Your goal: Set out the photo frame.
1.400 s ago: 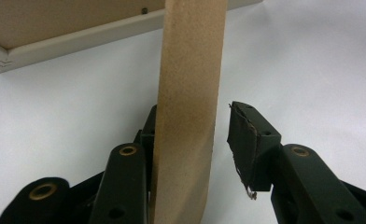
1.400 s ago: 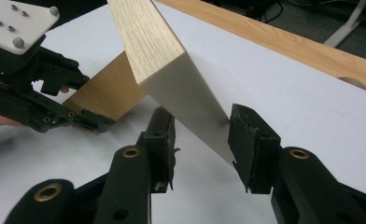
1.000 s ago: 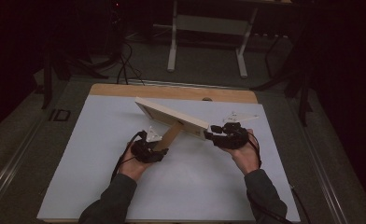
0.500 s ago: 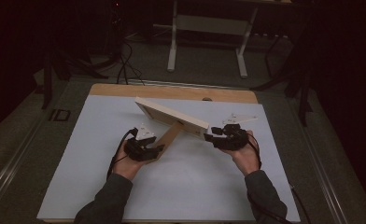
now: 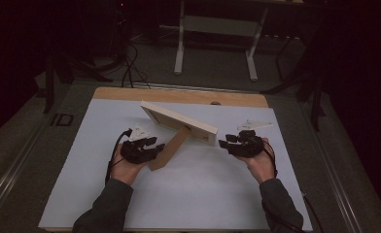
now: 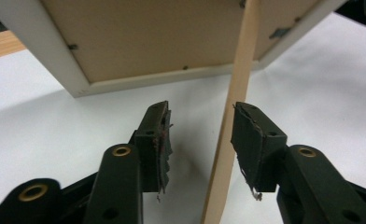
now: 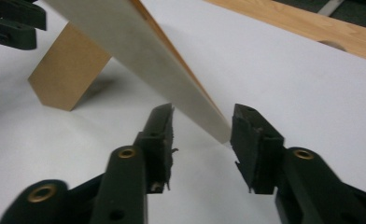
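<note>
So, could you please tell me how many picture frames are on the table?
1. The picture frame stands mid-table on its stand, between the left tool and the right tool.

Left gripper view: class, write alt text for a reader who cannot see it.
Two black gripper fingers stand open around a thin wooden stand leg, which lies close to the right-hand one. Above them leans the brown back of a white picture frame, over a white table.

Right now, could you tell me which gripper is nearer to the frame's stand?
Left. The left gripper has the stand between its open jaws; the right gripper sits at the picture frame's far corner, away from it.
</note>
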